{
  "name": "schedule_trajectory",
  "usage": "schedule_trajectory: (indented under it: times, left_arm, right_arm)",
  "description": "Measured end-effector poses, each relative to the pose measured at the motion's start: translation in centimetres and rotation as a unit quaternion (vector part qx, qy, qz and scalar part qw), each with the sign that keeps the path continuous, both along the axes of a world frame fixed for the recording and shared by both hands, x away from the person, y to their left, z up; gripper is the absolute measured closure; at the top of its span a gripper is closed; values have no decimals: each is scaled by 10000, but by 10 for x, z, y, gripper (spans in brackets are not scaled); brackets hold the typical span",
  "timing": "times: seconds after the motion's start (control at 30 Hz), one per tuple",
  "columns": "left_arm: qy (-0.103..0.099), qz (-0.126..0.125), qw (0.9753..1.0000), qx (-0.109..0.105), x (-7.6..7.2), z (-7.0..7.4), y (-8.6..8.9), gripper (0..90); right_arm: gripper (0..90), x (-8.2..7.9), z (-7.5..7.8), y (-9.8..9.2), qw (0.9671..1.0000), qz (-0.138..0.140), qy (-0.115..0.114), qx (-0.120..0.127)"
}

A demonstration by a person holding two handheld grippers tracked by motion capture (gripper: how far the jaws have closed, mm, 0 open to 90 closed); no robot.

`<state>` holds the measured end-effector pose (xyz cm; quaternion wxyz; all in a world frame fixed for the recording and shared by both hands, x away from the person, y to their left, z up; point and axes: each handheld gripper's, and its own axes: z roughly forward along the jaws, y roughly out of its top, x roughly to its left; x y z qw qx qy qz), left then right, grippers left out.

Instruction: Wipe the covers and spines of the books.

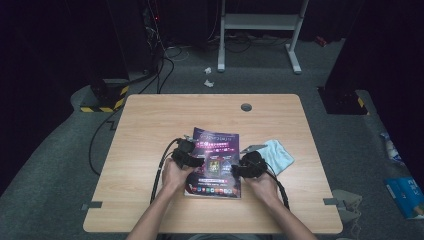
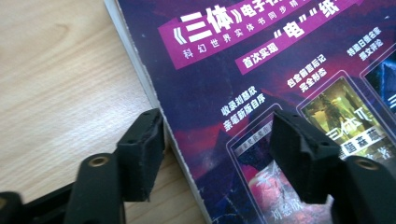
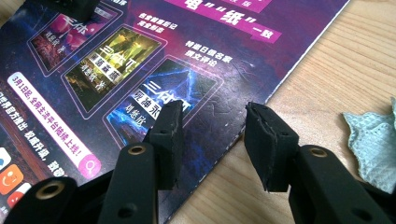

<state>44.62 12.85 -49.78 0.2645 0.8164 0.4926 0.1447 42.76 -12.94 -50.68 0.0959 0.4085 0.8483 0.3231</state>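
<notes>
Both sets of jaws stand apart, gripping nothing. The left gripper (image 2: 217, 149) straddles the spine edge of the magazine (image 2: 261, 60), one jaw on the table (image 2: 56, 84); the right gripper (image 3: 212, 140) straddles the opposite edge, apparently to square or lift it. A cloth (image 3: 373, 140) lies nearby

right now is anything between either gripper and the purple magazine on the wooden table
Nothing visible: the left gripper and right gripper each straddle an edge of the purple magazine, jaws open. The pale green cloth lies off to its right.
</notes>
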Motion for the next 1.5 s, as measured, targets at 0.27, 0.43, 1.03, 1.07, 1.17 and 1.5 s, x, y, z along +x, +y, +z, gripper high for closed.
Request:
schedule_trajectory:
  times: [0.27, 0.43, 1.03, 1.07, 1.17, 1.5]
  left_arm:
    - [-254, -125, 9995, -163, -9, 15, -1, 435]
    - [-275, -122, 9986, -425, -7, 18, 0, 445]
    - [45, -168, 9996, -244, 6, 11, -3, 475]
    - [-4, -180, 9995, -275, 9, 12, -4, 467]
    - [-30, -231, 9992, -326, 16, 13, -10, 464]
    - [168, -389, 9989, -188, 9, 9, -7, 569]
  right_arm:
    - [571, 0, 0, 0, 10000, 17, 6, 12]
    - [572, 0, 0, 0, 10000, 18, 8, -4]
    - [577, 4, 3, 2, 9998, 136, 50, -139]
    - [577, 5, 3, 2, 9997, 160, 56, -165]
    - [576, 4, 4, 3, 9997, 124, 119, -189]
    - [576, 6, 3, 3, 9996, 197, 86, -186]
